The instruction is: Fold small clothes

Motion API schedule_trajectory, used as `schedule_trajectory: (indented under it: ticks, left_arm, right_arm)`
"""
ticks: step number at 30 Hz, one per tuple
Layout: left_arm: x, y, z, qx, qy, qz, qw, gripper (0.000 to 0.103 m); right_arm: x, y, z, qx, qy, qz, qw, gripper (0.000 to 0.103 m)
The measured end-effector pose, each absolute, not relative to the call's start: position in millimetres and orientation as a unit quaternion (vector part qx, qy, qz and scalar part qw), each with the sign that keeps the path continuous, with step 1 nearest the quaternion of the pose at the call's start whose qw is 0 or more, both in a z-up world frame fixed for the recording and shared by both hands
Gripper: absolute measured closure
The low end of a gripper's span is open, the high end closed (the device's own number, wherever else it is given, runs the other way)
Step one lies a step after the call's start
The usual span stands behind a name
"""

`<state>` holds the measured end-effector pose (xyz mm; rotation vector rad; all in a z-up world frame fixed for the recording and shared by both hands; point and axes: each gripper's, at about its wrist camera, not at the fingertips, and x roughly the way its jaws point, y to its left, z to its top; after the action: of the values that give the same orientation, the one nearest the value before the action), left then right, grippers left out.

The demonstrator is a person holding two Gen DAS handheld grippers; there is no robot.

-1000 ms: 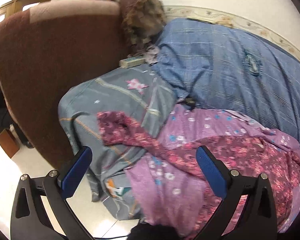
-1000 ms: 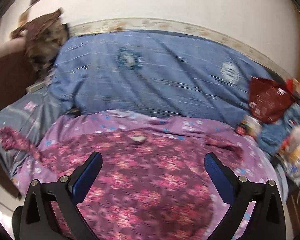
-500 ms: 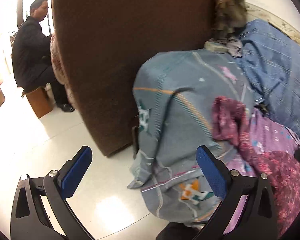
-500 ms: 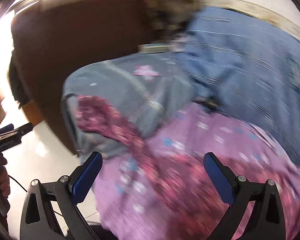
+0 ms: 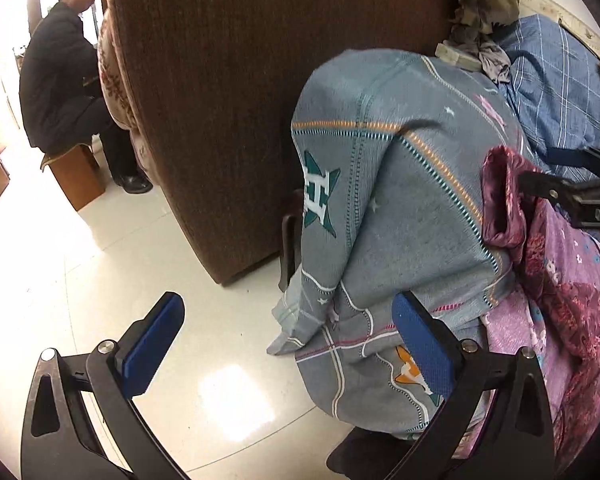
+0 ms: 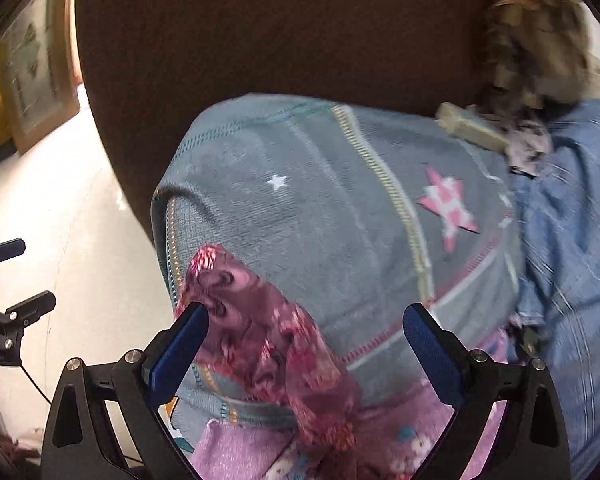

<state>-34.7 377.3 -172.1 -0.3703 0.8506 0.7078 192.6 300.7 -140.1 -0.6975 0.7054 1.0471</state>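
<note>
R gripper [image 6: 306,344] is spread wide w/ jaws just starting to close, and the floral sleeve [image 6: 256,320] of the maroon garment sits between them. Its cuff end is right up by the left blue pad [image 6: 178,354], can't tell if it's actually touching bc of blur, and the right pad is well clear of the cloth. So nothing gripped. The sleeve lies draped over the grey patterned blanket [image 6: 340,216] at the bed's left end, running back toward the near-right onto the lilac floral sheet [image 6: 236,452]. L gripper [image 5: 288,344] is also wide open and holding nothing: its left pad hangs over the white tiled floor [image 5: 100,280], and its right pad is in front of the blanket's hanging edge, tho contact isn't clear. In the left wrist view the same sleeve [image 5: 504,196] shows up far right of that claw, cuff open, w/ the R gripper's black frame just beside it. Behind the blanket stands a brown upholstered headboard [image 5: 240,100], w/ a blue checked quilt [image 5: 560,92] off to the far right. A person in dark clothes [image 5: 64,76] sits on a low stool far left.
</note>
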Motion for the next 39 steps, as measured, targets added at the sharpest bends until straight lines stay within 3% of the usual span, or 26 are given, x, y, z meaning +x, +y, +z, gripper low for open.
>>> schedule_trajectory:
  ticks: [2, 4, 5, 7, 9, 12, 19, 26, 33, 39]
  left_arm:
    - [-35, 380, -175, -0.176, 0.405, 0.334, 0.833, 0.0]
    - [-36, 384, -177, -0.181, 0.407, 0.335, 0.831, 0.0]
    - [-37, 386, -178, -0.184, 0.406, 0.335, 0.83, 0.0]
    - [-38, 391, -181, -0.19, 0.406, 0.338, 0.827, 0.0]
    - [-40, 394, -182, -0.196, 0.41, 0.338, 0.824, 0.0]
    - [-45, 397, -180, -0.209, 0.404, 0.338, 0.824, 0.0]
    - [-51, 386, -168, -0.221, 0.391, 0.326, 0.832, 0.0]
    - [-54, 364, -147, -0.214, 0.375, 0.312, 0.846, 0.0]
    - [-39, 333, -136, -0.188, 0.377, 0.285, 0.861, 0.0]
    - [-9, 285, -131, -0.151, 0.388, 0.244, 0.876, 0.0]
  right_arm:
    - [195, 313, -148, -0.334, 0.337, 0.486, 0.734, 0.012]
    - [198, 321, -156, -0.334, 0.368, 0.501, 0.708, 0.028]
    - [200, 323, -161, -0.327, 0.391, 0.508, 0.694, 0.043]
    - [203, 322, -161, -0.31, 0.407, 0.516, 0.687, 0.048]
    - [201, 318, -158, -0.305, 0.407, 0.516, 0.689, 0.075]
    - [196, 309, -149, -0.298, 0.413, 0.503, 0.698, 0.087]
    - [181, 282, -101, -0.257, 0.402, 0.489, 0.73, 0.091]
    - [227, 214, -35, -0.089, 0.408, 0.412, 0.81, 0.092]
    - [275, 17, 16, 0.145, 0.361, 0.292, 0.874, 0.092]
    - [264, -182, 9, 0.29, 0.312, 0.164, 0.89, 0.092]
